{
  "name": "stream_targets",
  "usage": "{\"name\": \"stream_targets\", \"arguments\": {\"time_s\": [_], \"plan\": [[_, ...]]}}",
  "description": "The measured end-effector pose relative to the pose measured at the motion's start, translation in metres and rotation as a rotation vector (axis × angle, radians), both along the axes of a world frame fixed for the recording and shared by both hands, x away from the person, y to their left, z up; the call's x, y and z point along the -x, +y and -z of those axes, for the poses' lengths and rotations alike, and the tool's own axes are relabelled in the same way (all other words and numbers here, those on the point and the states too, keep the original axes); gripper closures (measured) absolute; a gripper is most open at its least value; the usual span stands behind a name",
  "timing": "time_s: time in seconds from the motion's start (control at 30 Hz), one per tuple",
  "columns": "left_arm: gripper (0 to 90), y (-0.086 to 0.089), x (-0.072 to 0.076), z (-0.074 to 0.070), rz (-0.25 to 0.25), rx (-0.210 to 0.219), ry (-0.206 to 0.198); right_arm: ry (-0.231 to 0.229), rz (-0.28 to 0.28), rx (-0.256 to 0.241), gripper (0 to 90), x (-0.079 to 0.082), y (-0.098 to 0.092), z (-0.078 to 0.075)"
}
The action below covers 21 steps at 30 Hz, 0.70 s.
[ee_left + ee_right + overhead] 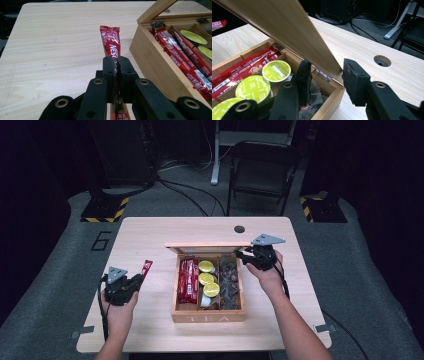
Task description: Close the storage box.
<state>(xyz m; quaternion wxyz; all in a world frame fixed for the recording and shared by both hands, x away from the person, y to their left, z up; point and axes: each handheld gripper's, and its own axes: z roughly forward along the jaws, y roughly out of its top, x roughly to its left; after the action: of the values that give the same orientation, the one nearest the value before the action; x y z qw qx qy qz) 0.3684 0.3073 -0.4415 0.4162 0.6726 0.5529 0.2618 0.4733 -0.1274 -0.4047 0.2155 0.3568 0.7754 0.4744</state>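
A wooden tea box (208,317) stands mid-table with its lid (207,247) raised. It holds red sachets (188,280), lime-topped capsules (209,279) and dark tea bags (230,280). My left gripper (135,281) is left of the box, shut on a red Nescafe sachet (111,42) that sticks out ahead of the jaws. My right gripper (245,254) is at the box's back right corner. Its jaws stand open astride the lid's (287,27) edge, one finger (304,75) inside over the tea bags (315,92), the other (353,80) outside. Capsules (275,70) sit close by.
A round cable hole (239,229) lies in the tabletop behind the box. A folding chair (260,170) and cables stand on the floor beyond the table. Bare tabletop (55,50) stretches left of the box.
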Motion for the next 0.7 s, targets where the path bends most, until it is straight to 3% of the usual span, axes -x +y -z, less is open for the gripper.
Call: {"name": "stream_targets", "arguments": {"time_s": [0.23,0.37,0.53,0.57,0.7], "plan": [[84.7,0.009,-0.002,0.01,-0.018,0.021,0.017,0.0,-0.004,0.0,58.9,0.0,0.0,0.0],[84.7,0.016,-0.003,0.017,-0.046,0.008,0.031,-0.001,-0.003,-0.001,58.9,0.0,0.0,0.0],[84.7,0.018,-0.005,0.023,-0.073,-0.003,0.019,-0.002,-0.004,0.002,58.9,0.0,0.0,0.001],[84.7,0.022,-0.005,0.024,-0.072,-0.013,0.042,-0.003,-0.005,0.003,58.9,0.001,0.0,0.001],[84.7,0.026,-0.007,0.03,-0.082,-0.013,0.057,-0.003,-0.006,0.005,58.9,0.001,-0.001,0.001]]}}
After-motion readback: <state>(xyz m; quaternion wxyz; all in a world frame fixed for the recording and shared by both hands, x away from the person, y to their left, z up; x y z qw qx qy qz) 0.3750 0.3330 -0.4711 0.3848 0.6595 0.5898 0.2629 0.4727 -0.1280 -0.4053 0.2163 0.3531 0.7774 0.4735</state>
